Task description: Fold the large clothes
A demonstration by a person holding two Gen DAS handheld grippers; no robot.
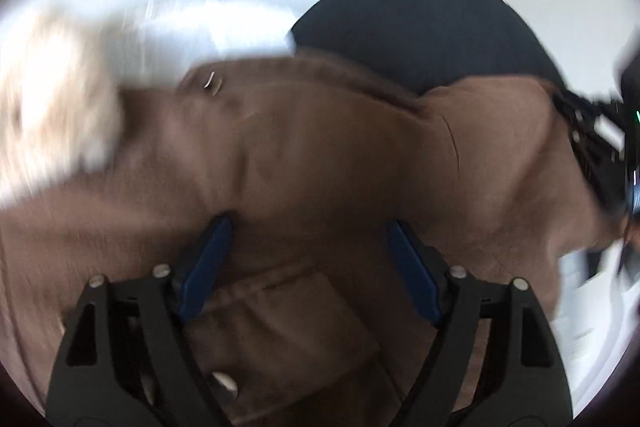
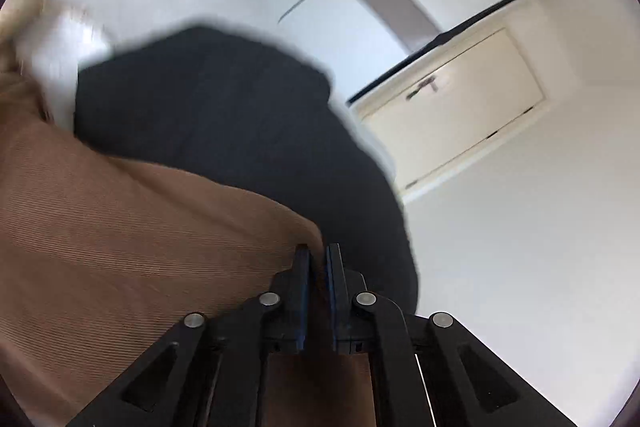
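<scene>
Right claw [image 2: 318, 267] clamped on brown garment [image 2: 120, 227] edge, ready to lift a fold over; left claw [image 1: 308, 251] spread apart above cloth, poised to pinch.

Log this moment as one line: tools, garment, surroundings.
left tool: open over brown garment | right tool: shut on brown garment edge | dark garment: behind | cream fluffy item: left

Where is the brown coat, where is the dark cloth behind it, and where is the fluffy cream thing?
Brown coat [image 1: 340, 155]: left wrist view, on its broad middle panel.
Dark cloth [image 2: 224, 115]: right wrist view, on its flat middle.
Fluffy cream thing [image 1: 52, 99]: left wrist view, on its blurred middle, at the left edge.
</scene>
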